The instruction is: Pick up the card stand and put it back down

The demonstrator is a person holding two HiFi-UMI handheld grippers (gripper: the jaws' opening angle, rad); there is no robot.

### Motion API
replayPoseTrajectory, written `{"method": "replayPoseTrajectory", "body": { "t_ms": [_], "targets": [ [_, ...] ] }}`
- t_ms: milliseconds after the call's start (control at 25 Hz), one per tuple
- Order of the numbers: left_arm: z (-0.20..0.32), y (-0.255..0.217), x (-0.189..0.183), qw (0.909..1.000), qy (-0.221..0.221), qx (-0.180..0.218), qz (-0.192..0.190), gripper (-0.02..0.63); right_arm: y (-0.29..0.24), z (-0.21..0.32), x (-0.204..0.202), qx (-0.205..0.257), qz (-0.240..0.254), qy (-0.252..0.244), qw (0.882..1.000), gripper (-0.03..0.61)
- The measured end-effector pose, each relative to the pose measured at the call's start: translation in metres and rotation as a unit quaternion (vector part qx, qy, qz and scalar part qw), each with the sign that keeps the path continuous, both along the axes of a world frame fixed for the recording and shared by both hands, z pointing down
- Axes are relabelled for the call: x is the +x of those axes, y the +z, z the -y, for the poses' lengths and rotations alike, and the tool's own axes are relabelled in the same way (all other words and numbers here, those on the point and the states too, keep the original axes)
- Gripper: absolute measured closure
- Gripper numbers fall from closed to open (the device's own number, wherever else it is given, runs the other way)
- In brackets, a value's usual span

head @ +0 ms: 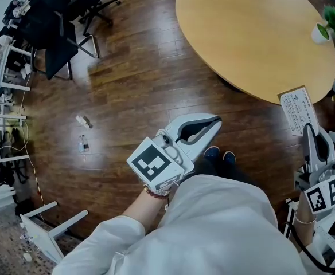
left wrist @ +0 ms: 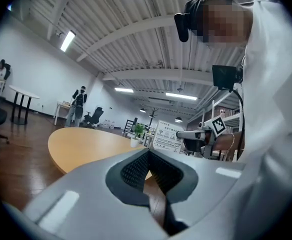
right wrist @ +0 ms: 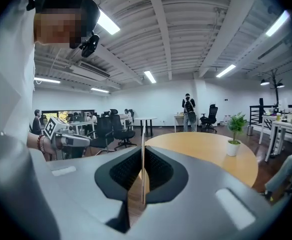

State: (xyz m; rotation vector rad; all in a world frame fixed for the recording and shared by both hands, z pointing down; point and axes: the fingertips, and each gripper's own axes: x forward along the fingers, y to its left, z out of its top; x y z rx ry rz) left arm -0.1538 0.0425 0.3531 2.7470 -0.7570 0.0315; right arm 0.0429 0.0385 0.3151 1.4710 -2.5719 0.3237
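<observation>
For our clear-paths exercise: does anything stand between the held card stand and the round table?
Nothing visible does. The card stand is at the bare edge of the table; the potted plant stands well aside.

Hand-held grippers: two, namely the left hand-held gripper [head: 215,120] and the right hand-held gripper [head: 309,128]. Marker cubes: two, one per gripper [head: 155,164] [head: 327,193]. Card stand [head: 298,110]: one. Round wooden tabletop [head: 253,39]: one. Potted plant [head: 327,26] in a white pot: one. Small objects on the floor: two, one [head: 84,121] above the other [head: 84,144] in the head view; their kind cannot be told. Dark shoes [head: 211,152]: two, side by side. Dark office chairs [head: 53,33]: two made out at the head view's upper left. Standing person [right wrist: 188,112] in the distance of the right gripper view: one.
</observation>
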Motion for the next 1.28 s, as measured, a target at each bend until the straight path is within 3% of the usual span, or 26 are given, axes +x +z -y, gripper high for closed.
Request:
{"method": "replayPoseTrajectory", "body": {
  "t_ms": [200, 320, 520, 680, 1280],
  "targets": [
    [-0.034, -0.019, 0.056, 0.9982, 0.058, 0.013, -0.011, 0.618, -0.025, -0.034, 0.011, 0.028, 0.012, -0.005, 1.000, 0.560],
    [-0.063, -0.047, 0.091, 0.9951, 0.088, 0.043, -0.016, 0.618, -0.040, -0.073, 0.023, 0.044, 0.003, -0.015, 0.999, 0.560],
    [-0.077, -0.080, 0.118, 0.9932, 0.096, 0.064, -0.012, 0.618, -0.046, -0.127, 0.056, 0.042, 0.021, -0.006, 0.999, 0.560],
    [-0.089, -0.093, 0.138, 0.9858, 0.140, 0.091, -0.005, 0.618, -0.038, -0.131, 0.072, 0.039, 0.067, -0.002, 0.997, 0.560],
    [-0.102, -0.093, 0.169, 0.9832, 0.161, 0.087, -0.004, 0.618, -0.041, -0.132, 0.069, 0.049, 0.066, -0.034, 0.996, 0.560]
  ]
}}
